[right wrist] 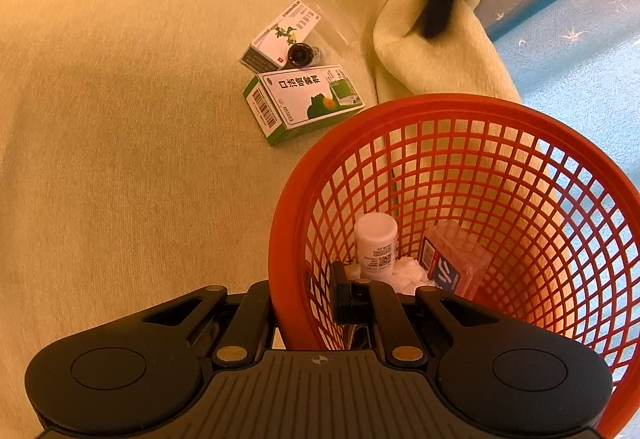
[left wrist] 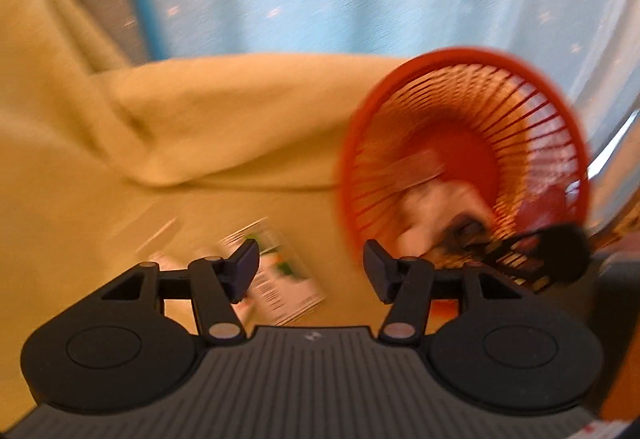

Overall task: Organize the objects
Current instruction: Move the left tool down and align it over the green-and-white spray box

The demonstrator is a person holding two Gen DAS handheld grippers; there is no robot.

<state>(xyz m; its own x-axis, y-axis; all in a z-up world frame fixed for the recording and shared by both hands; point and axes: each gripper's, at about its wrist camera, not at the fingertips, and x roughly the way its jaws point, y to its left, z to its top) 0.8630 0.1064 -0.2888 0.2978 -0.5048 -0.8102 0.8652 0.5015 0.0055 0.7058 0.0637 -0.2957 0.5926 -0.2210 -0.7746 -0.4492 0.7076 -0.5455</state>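
My right gripper [right wrist: 304, 303] clamps the red basket [right wrist: 452, 107] rim, lower right; inside it sit a white bottle [right wrist: 376, 239], a packet [right wrist: 456, 259] and tissue [right wrist: 408, 275]. My left gripper [left wrist: 311, 271] gapes empty.

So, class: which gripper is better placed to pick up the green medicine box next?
Probably left. The left gripper is open, near the green medicine box; the right gripper is clamped on the red basket rim.

The basket [right wrist: 460, 111] is glossy red plastic mesh. Under it lies a matt, finely ribbed yellow cloth [right wrist: 120, 159]. The boxes [right wrist: 304, 103] are smooth printed card, the white bottle [right wrist: 376, 243] smooth plastic. The right claw [right wrist: 304, 303] is matt black plastic.
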